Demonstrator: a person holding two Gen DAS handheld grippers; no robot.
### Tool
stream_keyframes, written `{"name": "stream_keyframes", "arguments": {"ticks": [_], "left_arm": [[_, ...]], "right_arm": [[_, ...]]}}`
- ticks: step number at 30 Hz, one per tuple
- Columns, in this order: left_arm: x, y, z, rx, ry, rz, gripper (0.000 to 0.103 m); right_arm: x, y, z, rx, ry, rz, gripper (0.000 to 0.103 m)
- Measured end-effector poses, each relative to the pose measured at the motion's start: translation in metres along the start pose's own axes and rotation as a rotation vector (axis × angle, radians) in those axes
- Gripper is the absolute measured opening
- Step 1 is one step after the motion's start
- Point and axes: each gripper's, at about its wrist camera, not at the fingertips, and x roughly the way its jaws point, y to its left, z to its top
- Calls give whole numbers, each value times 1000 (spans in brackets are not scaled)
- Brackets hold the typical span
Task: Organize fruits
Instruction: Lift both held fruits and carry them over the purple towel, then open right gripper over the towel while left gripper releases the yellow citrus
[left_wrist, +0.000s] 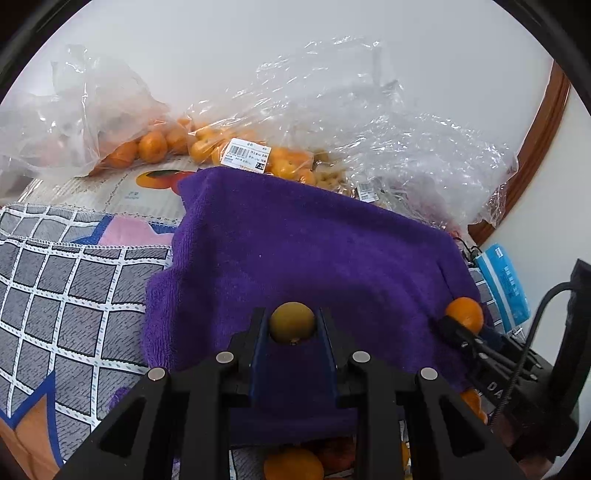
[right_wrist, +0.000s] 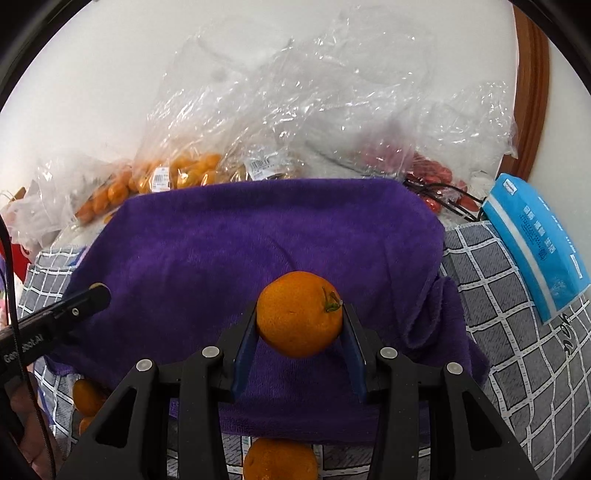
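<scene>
Left tongs (left_wrist: 291, 325): clenched on one small yellow-green fruit (left_wrist: 291, 322), pinched at its widest girth between the blue pads, held over the purple towel (left_wrist: 295, 240). Right tongs (right_wrist: 299, 321): clenched on one mandarin (right_wrist: 299, 314), stem and green calyx turned toward the right pad, likewise over the towel. Purple towel: thick pile, folded, spread on a grey grid-patterned cloth (left_wrist: 55, 280) that covers the bench. Loose mandarins (right_wrist: 280, 461): several at the near edge of the towel, partly hidden by the tongs. Clear plastic bags (left_wrist: 122, 122): crumpled, at the back against the wall, holding further small orange fruits (left_wrist: 151, 146); price labels attached; one bag in the right view shows red fruit (right_wrist: 432, 173), kind not determinable. Blue tissue pack (right_wrist: 535, 243): at the right edge of the cloth. Handling notes, by judgement: both held fruits are light, round and prone to roll; the mandarin's skin is thin and soft, bruising under hard squeeze, so a moderate pinch across the equator, clear of the stem, suits best. The smaller fruit looks smoother and firmer and may slip; keep it centred on the pads. The towel's pile should check rolling on release.
</scene>
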Motion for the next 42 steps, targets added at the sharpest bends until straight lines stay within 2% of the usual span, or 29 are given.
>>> {"name": "stream_keyframes", "arguments": {"ticks": [8, 13, 18, 22, 25, 27, 42], "left_arm": [[3, -3, -1, -1, 18, -14, 25], [3, -3, -1, -2, 20, -14, 25], [4, -2, -1, -9, 24, -24, 25], [3, -3, 0, -9, 28, -45, 36], [-1, -6, -1, 4, 9, -52, 47], [-3, -8, -1, 11, -5, -44, 50], [-21, -6, 0, -1, -92, -10, 51]], "right_arm": [[10, 3, -2, -8, 35, -24, 43], [8, 3, -3, -15, 23, -22, 45], [1, 3, -2, -20, -5, -44, 55], [-2, 0, 0, 3, -10, -32, 59], [-4, -3, 0, 16, -23, -25, 62], [-6, -4, 0, 29, -30, -23, 62], [-24, -6, -2, 22, -101, -64, 62]]}}
